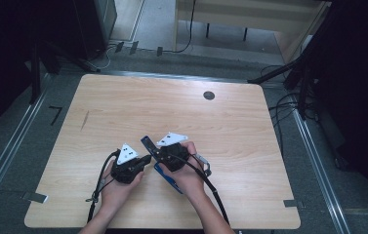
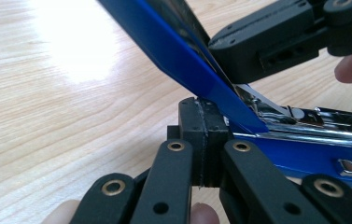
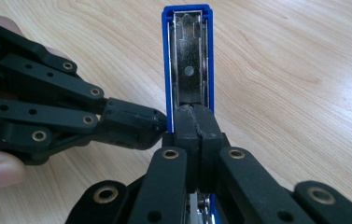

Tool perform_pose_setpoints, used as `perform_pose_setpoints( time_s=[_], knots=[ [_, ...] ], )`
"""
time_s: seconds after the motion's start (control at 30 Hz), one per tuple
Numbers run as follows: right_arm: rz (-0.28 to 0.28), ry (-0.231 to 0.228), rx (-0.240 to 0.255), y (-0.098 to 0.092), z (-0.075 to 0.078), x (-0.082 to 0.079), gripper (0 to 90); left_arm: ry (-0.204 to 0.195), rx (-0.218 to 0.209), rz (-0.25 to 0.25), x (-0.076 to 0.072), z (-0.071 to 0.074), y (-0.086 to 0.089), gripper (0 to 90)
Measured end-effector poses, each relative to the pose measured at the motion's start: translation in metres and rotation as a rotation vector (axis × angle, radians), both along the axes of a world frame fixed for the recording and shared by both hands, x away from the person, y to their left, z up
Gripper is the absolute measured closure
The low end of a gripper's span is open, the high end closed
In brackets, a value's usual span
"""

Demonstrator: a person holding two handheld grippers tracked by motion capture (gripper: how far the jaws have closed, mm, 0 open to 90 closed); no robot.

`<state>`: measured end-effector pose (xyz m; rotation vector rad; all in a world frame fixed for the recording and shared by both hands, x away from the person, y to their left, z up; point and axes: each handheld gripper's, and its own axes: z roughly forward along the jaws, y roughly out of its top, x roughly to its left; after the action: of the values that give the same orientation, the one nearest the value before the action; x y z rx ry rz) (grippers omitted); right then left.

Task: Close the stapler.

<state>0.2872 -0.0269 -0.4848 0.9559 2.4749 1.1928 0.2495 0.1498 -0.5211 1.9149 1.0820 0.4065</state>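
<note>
— Where's the blue stapler (image 1: 164, 171)?

— Low on the wooden surface (image 1: 181, 112), swung open, its lid tilted up.

— And the claws?

— The right claw (image 3: 195, 122) is pinched together at the lid's hinge end. The left claw (image 2: 205, 122) is closed too, tips touching the stapler's side.

Light wood table (image 1: 123, 107), rounded corners, dark round grommet (image 1: 209, 95) at 1 o'clock. Blue stapler (image 1: 168, 178), lid swung open, base resting near 6 o'clock.
</note>
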Motion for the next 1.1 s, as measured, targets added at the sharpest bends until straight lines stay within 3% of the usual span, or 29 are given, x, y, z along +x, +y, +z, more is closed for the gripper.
perform_pose_setpoints(
  time_s=[0.33,0.5,0.7,1.1],
  knots=[
    [-0.006,-0.020,0.007,-0.008,0.006,-0.008,90.0,0.020,-0.016,-0.034,-0.013,-0.005,-0.008,90.0],
    [-0.009,-0.024,0.015,-0.012,0.008,-0.012,90.0,0.019,0.001,-0.069,-0.018,-0.008,-0.017,90.0],
    [-0.012,-0.039,0.013,-0.017,0.010,-0.017,90.0,0.016,0.024,-0.075,-0.021,-0.010,-0.025,90.0],
    [-0.014,-0.040,0.029,-0.028,0.011,-0.025,90.0,0.011,0.023,-0.114,-0.027,-0.011,-0.037,90.0]
  ],
)
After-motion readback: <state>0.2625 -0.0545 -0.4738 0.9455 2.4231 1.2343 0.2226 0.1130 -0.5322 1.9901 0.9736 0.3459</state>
